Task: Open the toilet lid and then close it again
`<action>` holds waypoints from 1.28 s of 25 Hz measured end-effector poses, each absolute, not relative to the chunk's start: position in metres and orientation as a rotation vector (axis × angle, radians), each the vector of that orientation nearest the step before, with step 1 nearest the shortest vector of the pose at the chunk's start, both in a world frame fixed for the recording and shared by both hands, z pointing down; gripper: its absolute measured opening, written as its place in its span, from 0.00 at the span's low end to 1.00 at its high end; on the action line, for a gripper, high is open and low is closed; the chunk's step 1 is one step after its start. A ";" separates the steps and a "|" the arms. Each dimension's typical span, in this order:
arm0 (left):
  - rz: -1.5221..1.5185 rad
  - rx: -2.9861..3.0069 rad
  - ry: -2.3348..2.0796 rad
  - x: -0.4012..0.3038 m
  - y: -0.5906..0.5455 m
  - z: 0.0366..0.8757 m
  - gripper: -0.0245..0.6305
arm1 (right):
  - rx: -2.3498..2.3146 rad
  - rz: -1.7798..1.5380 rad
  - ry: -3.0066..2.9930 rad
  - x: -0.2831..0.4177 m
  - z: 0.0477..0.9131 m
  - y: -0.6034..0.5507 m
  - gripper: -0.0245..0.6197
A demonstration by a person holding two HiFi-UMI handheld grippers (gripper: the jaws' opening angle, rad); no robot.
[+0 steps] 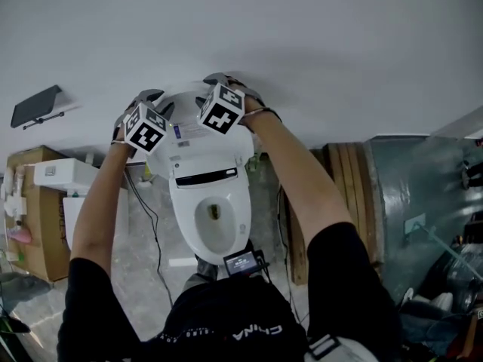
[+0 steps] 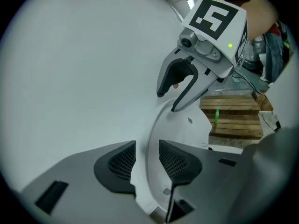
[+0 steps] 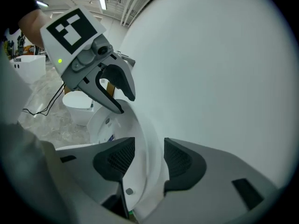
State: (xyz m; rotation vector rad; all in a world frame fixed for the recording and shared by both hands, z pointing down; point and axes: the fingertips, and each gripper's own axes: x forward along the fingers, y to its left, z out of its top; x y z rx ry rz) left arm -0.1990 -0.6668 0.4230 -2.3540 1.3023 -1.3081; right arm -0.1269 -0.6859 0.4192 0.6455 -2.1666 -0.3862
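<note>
The white oval plastic toilet lid (image 1: 200,138) stands raised, upright against the plain white wall (image 1: 317,36) behind the toilet, and we hold it at its top rim with both tools. Our left gripper (image 1: 153,99) sits on the rim's left part. In the left gripper view, the left gripper (image 2: 147,157) has its two dark ribbed pads (image 2: 122,161) drawn in to a narrow gap, one on each face of the lid (image 2: 184,125), with the thin edge filling the space between them. Our right gripper (image 1: 230,83) sits just beside it on the rim's right part. In the right gripper view, the right gripper (image 3: 149,158) is closed down the same way, with the curved lid edge (image 3: 119,125) clamped between its pads (image 3: 181,161). Each tool shows in the other's camera: the right gripper (image 2: 169,99) further along the rim in the left gripper view, and the left gripper (image 3: 125,102) likewise in the right gripper view, both astride the lid's edge. Below the lid, the white seat ring (image 1: 235,202) lies down over the open white ceramic bowl (image 1: 213,228). A thin black cable (image 1: 155,228) runs over the grey mottled floor (image 1: 143,277) left of the toilet, and a brown cardboard box (image 1: 34,225) stands further left. Brown wooden planks (image 1: 346,172) lean to the right of the toilet.
</note>
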 end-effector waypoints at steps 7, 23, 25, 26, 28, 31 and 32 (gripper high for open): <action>-1.434 -2.382 1.243 -0.205 -0.691 0.446 0.25 | 0.569 -0.290 -2.134 -0.129 0.434 -0.712 0.32; -1.433 -2.355 1.162 -0.190 -0.629 0.439 0.19 | 0.390 -0.325 -2.049 -0.115 0.436 -0.642 0.25; -1.408 -2.372 1.136 -0.186 -0.611 0.438 0.21 | 0.354 -0.312 -2.051 -0.114 0.437 -0.623 0.26; -1.400 -2.379 1.121 -0.184 -0.602 0.438 0.22 | 0.343 -0.309 -2.049 -0.113 0.438 -0.614 0.27; -1.388 -2.392 1.091 -0.182 -0.585 0.438 0.23 | 0.342 -0.325 -2.035 -0.110 0.439 -0.598 0.27; -1.370 -2.405 1.037 -0.178 -0.557 0.440 0.25 | 0.366 -0.374 -2.007 -0.106 0.442 -0.572 0.28; -1.363 -2.408 1.022 -0.177 -0.547 0.441 0.26 | 0.373 -0.388 -1.998 -0.106 0.443 -0.563 0.29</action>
